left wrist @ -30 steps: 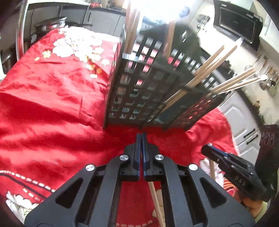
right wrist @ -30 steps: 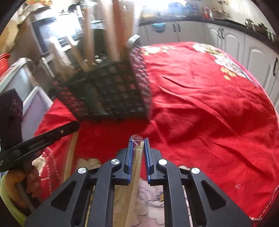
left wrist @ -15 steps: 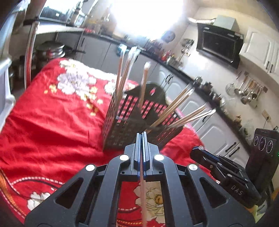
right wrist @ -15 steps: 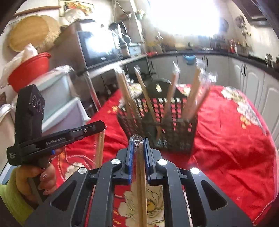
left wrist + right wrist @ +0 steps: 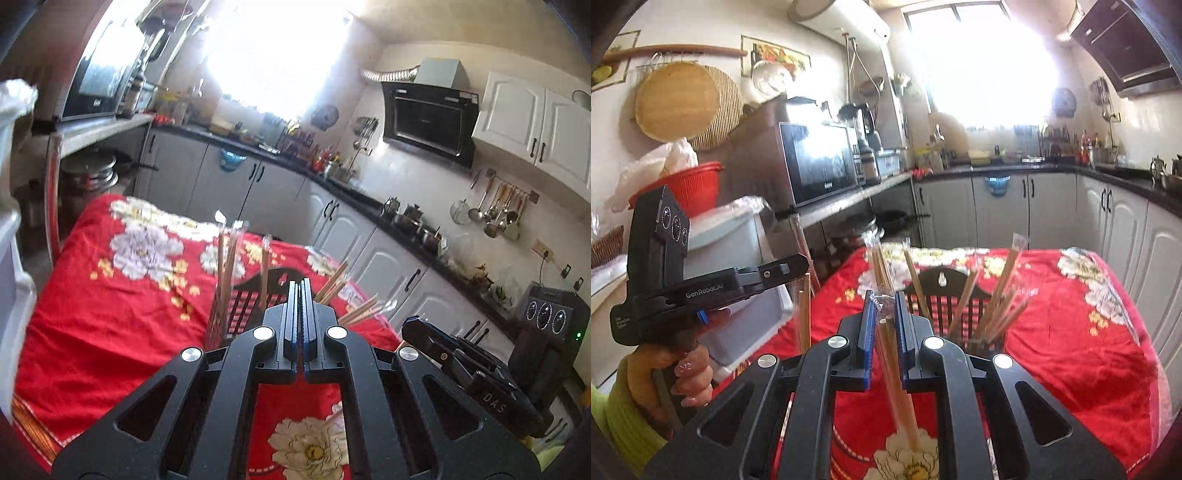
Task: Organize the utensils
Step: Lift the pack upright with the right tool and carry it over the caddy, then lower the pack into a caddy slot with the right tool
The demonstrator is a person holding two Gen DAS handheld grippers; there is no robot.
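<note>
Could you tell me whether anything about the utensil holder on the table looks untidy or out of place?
The wrapped chopsticks in the black basket lean apart at mixed angles rather than standing together. Nothing looks spilled or broken. The red tablecloth lies rumpled.

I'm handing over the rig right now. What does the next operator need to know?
Right gripper: shut on wrapped chopsticks.
Left gripper: shut; the right wrist view shows a wrapped pair hanging from it.
The black basket sits on the red tablecloth ahead of both grippers, already holding several wrapped pairs.
Left: drop both held pairs into the basket.
</note>
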